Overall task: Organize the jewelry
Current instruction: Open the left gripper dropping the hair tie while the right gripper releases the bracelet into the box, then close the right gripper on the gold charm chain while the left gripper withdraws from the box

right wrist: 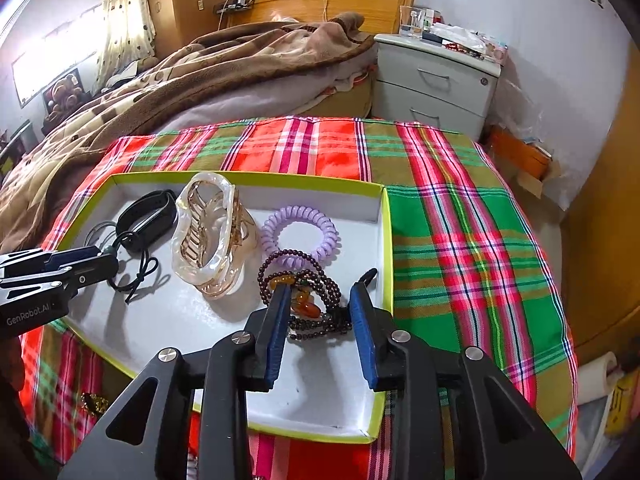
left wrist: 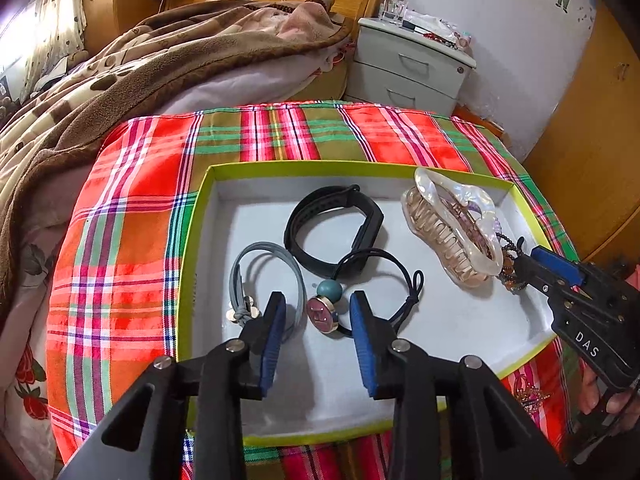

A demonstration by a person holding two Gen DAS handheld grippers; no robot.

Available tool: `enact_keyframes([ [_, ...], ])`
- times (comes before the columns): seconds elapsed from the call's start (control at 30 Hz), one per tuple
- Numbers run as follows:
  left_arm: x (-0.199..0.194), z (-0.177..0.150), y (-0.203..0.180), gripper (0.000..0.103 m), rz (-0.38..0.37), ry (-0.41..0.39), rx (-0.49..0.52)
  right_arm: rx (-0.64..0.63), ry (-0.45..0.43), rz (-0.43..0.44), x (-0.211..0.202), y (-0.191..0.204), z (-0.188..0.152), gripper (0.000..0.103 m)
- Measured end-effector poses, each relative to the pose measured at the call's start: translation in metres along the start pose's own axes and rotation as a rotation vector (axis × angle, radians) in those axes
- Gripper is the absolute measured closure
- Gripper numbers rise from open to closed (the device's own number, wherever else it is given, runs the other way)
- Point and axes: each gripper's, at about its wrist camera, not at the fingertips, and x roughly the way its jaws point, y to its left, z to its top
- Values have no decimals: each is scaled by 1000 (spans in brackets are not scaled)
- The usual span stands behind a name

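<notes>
Both the left gripper (left wrist: pixel 318 314) and right gripper (right wrist: pixel 320 306) stand open, gripping nothing, inside the green-rimmed tray (left wrist: pixel 192 248): the charm hair tie (left wrist: pixel 324 314) lies between the left's fingertips, the beaded bracelet (right wrist: pixel 308 300) between the right's.

The tray (left wrist: pixel 192 240) has a lime-green rim and a white floor, and lies on a plaid cloth (left wrist: pixel 132 216) of red, orange, green and pink. Between the left jaws sits a black hair tie (left wrist: pixel 404 280) with a teal bead and a plum disc; left of them, a grey one (left wrist: pixel 276 256). Between the right jaws — dark garnet beads (right wrist: pixel 320 280) with amber stones, perhaps; beyond them a lilac coil (right wrist: pixel 300 232). Jaw pads are blue.
</notes>
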Motion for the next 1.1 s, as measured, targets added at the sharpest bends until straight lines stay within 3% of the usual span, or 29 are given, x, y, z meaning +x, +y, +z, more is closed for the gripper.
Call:
enact_keyframes([
  [0.17,-4,0,1,65,-2,-4,-4,-1,-8,-5,-3,2,1,64],
  [0.57,-34,-8,-5,60,-6,-57,4,29,-70,22,-29,3,-5,63],
  [1.1,-78,-56,11,59,-22,-94,-49,51,-119,72,-82,12,-48,62],
])
